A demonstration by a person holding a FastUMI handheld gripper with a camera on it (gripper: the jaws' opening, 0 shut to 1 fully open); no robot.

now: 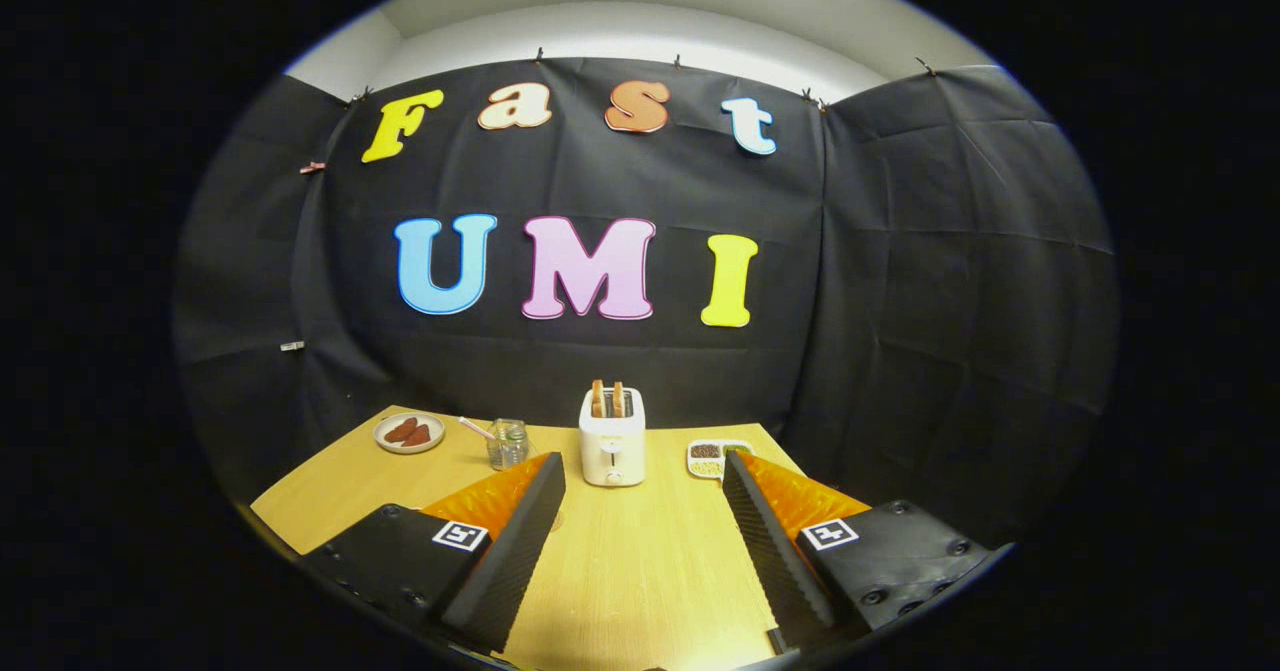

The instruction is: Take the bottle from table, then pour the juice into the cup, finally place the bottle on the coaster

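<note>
My gripper (640,471) stands open above the wooden table (640,571), its two fingers (520,531) spread wide with nothing between them. A small clear glass cup (508,443) with a pink straw sits at the back of the table, just beyond the left fingertip. I can make out no bottle or coaster among the things on the table.
A white toaster (612,435) with two slices of bread stands straight ahead between the fingers. A round plate (409,432) with brown food lies at the back left. A small divided dish (712,456) of grains sits beside the right fingertip. Black cloth walls close the booth.
</note>
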